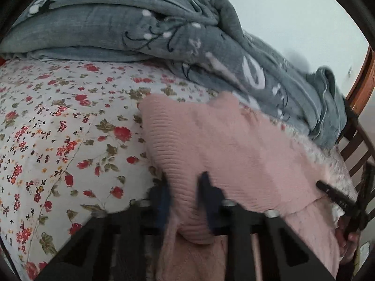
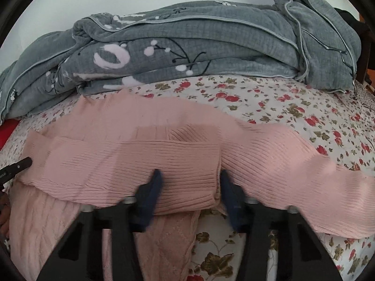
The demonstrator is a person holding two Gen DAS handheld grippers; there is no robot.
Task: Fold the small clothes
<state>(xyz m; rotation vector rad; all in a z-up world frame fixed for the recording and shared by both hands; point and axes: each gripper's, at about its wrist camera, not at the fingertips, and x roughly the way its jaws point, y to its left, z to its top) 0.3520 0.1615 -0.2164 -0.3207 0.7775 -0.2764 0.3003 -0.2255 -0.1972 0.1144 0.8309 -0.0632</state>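
Note:
A pink ribbed knit garment [image 1: 234, 149] lies on the floral bed sheet [image 1: 58, 121]. In the left wrist view, my left gripper [image 1: 185, 187] is shut on a fold of the pink garment, which bunches between the dark blue fingers [image 1: 206, 192]. In the right wrist view, the same pink garment [image 2: 164, 154] spreads across the bed, and my right gripper [image 2: 191, 182] has a thick fold of it between its blue fingers [image 2: 153, 187], jaws fairly wide around the cloth. A paler pink cable-knit layer [image 2: 46, 222] lies underneath.
A bunched grey blanket [image 2: 199, 46] with white and black motifs lies along the far side of the bed, also in the left wrist view [image 1: 164, 32]. A wooden bed frame [image 1: 361, 89] stands at the right. The right gripper's tip [image 1: 337, 196] shows there too.

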